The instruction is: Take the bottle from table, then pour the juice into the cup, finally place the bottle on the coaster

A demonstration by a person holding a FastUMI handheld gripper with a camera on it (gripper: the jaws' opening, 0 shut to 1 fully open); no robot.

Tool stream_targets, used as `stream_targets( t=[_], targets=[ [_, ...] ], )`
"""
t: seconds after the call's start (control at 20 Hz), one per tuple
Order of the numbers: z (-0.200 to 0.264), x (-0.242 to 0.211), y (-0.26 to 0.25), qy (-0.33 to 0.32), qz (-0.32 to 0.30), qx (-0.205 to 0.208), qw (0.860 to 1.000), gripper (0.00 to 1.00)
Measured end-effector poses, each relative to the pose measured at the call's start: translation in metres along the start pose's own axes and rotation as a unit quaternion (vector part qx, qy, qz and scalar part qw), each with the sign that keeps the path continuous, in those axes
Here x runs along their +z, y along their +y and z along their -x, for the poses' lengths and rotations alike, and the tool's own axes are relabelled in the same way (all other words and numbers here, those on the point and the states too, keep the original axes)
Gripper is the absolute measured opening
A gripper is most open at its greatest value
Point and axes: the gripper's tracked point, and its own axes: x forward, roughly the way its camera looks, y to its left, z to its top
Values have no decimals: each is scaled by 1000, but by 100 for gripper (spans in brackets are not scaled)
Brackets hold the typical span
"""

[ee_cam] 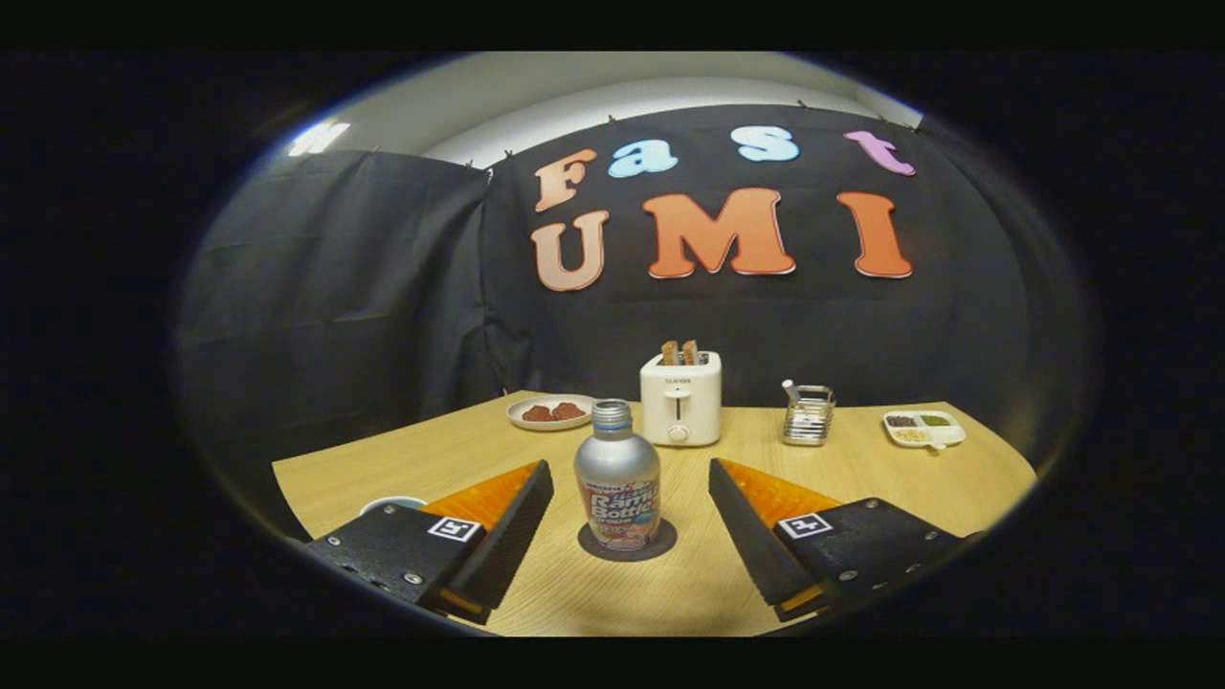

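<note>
A silver bottle (617, 476) with a printed label and no cap stands upright on a dark round coaster (628, 542) on the wooden table (900, 478). My gripper (630, 476) is open, with its two fingers spread wide to either side of the bottle and not touching it. The rim of a white cup (390, 503) peeks out behind the left finger (512, 502).
Beyond the bottle stands a white toaster (680, 397) with two slices of toast in it. A plate (550, 412) with dark food lies to its left, a metal rack (808, 415) and a divided white dish (924, 428) to its right.
</note>
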Motion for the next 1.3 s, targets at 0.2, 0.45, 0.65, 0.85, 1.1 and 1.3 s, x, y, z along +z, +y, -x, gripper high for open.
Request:
stream_targets(
  t=[0.2, 0.45, 0.65, 0.85, 1.1, 1.3],
  targets=[
    [37, 36, -18, -34, 7, -36, 999, 97],
    [88, 80, -35, -88, 14, -71, 993, 97],
    [120, 100, -49, -113, 11, -101, 988, 97],
    [144, 110, -61, -132, 19, -130, 982, 97],
    [165, 125, -62, -162, 36, -137, 977, 97],
    [174, 131, -61, -169, 34, -132, 976, 97]
  ],
)
